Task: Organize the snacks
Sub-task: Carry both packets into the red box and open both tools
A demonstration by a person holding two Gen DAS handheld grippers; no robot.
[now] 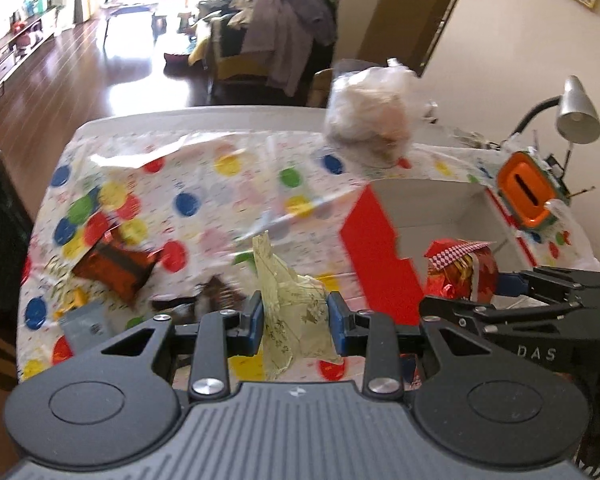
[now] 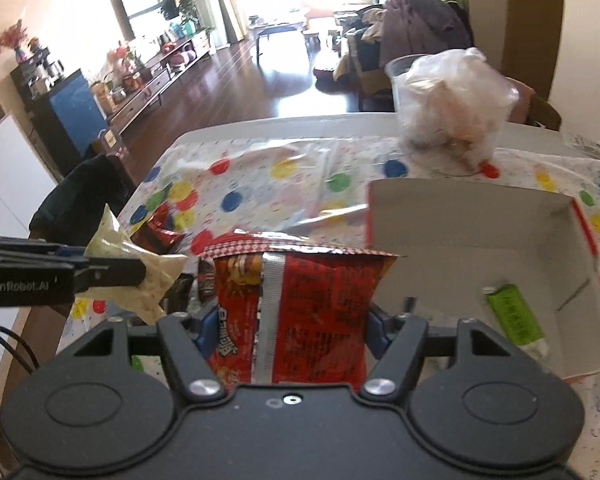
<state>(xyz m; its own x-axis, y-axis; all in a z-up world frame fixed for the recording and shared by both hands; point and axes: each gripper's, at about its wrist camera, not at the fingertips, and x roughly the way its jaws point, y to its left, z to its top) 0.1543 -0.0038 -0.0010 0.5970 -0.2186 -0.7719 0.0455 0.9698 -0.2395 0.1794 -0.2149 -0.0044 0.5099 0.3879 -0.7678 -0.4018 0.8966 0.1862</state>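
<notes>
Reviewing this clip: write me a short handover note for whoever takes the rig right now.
Left gripper: shut on a pale yellow packet, held above the table.
Right gripper: shut on a red snack bag, held beside the box.
Box: open, holds only a green packet.
Done: one packet boxed.
Left: box both held snacks, then the orange-brown packet and other wrappers on the dotted tablecloth.

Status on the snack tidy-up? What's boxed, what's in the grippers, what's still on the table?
Done: one green packet lies in the white box.
In hand: left gripper is shut on a pale yellow packet; right gripper is shut on a red snack bag, both lifted clear of the table.
Left: a shiny red packet and a dark wrapper lie loose on the dotted tablecloth.
</notes>
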